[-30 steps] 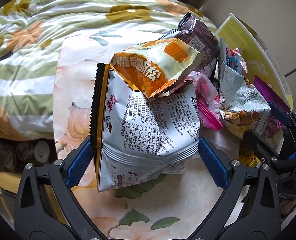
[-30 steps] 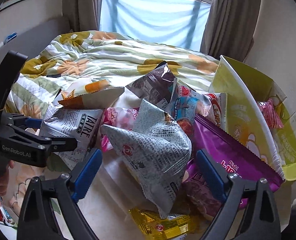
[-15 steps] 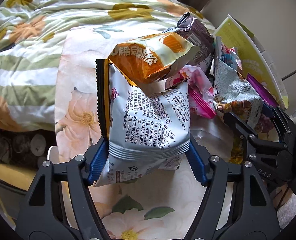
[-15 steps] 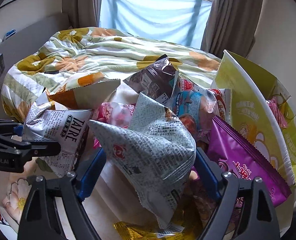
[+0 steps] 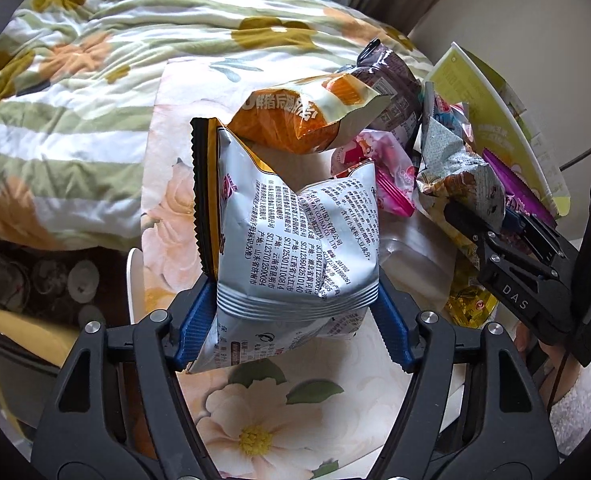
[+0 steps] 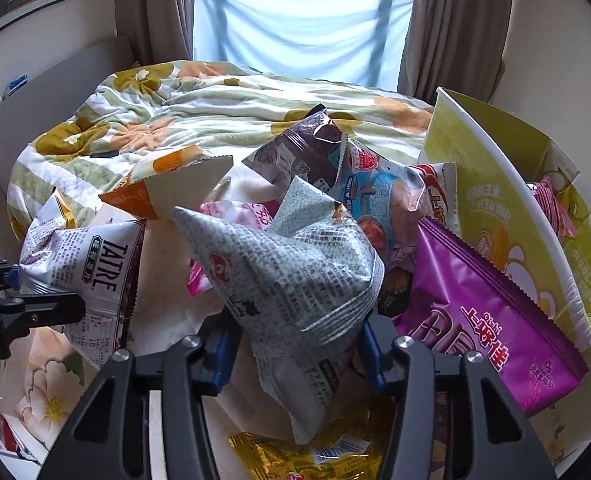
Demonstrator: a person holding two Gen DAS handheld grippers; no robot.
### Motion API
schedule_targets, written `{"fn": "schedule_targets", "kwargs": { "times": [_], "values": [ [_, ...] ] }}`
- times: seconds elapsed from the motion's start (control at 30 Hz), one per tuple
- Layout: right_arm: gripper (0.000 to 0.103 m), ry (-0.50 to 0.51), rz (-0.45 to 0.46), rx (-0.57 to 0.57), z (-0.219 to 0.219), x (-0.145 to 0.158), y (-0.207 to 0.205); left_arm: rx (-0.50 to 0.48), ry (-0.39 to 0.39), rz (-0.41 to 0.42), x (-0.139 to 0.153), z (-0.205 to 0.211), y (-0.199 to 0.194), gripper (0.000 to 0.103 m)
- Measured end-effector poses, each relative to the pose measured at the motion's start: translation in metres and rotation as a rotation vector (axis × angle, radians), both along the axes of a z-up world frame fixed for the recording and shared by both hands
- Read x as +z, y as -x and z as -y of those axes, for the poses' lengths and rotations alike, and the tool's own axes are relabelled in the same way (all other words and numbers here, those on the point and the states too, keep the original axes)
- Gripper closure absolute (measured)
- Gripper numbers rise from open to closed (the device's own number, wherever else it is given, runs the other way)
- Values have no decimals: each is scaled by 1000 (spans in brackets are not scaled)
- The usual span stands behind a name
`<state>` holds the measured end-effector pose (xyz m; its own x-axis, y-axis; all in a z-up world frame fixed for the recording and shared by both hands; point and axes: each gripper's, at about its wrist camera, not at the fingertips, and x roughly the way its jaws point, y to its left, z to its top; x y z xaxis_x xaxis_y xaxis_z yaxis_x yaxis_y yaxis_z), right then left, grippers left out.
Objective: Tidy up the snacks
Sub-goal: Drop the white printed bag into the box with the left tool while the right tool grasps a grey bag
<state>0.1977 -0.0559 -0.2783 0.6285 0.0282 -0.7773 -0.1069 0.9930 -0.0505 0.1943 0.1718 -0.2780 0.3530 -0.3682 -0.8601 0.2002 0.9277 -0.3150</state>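
My left gripper (image 5: 293, 322) is shut on a silver chip bag (image 5: 295, 248) with black printed text and a yellow-black edge; this bag also shows at the left of the right wrist view (image 6: 87, 264). My right gripper (image 6: 295, 348) is shut on a grey newsprint-patterned bag (image 6: 295, 276), which also shows at the right of the left wrist view (image 5: 455, 172). An orange bag (image 5: 307, 120), a brown bag (image 6: 299, 148), a pink bag (image 5: 383, 168), a blue bag (image 6: 379, 196) and a purple bag (image 6: 483, 312) lie in a pile on the floral cloth (image 5: 255, 432).
An open yellow-green cardboard box (image 6: 507, 208) stands at the right with a pink packet inside. A gold packet (image 6: 303, 456) lies below my right gripper. A floral quilt (image 6: 175, 120) covers the bed behind. A curtained window (image 6: 303, 32) is at the back.
Both grippers have closed from wide open onto their bags: the left on the silver bag, the right on the newsprint bag. Both cameras have moved closer to the pile.
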Motion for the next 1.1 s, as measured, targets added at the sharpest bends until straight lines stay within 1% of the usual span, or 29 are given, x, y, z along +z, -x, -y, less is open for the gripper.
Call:
{"fn": "schedule_targets", "kwargs": {
  "times": [0.1,0.3,0.43,0.63,0.77,0.87,1.0,1.1],
  "values": [
    [59,-23,13,-10,2,7,4,1,-1,16,8,-2,6,34],
    [59,-82,51,-15,2,30,17,6,-2,54,32,-1,17,34],
    [59,-118,85,-15,3,57,28,9,-6,85,57,1,22,34],
    [59,-173,143,-21,20,108,44,5,-11,154,106,18,23,34],
    [59,-201,171,-30,44,138,50,-4,-19,210,138,43,19,34],
    [59,-212,180,-33,70,157,53,-10,-14,247,160,71,17,34],
    [59,-201,193,-34,111,174,57,-18,-14,277,182,121,14,34],
    [59,-188,185,-35,149,181,58,-35,4,282,191,165,9,34]
  ]
}}
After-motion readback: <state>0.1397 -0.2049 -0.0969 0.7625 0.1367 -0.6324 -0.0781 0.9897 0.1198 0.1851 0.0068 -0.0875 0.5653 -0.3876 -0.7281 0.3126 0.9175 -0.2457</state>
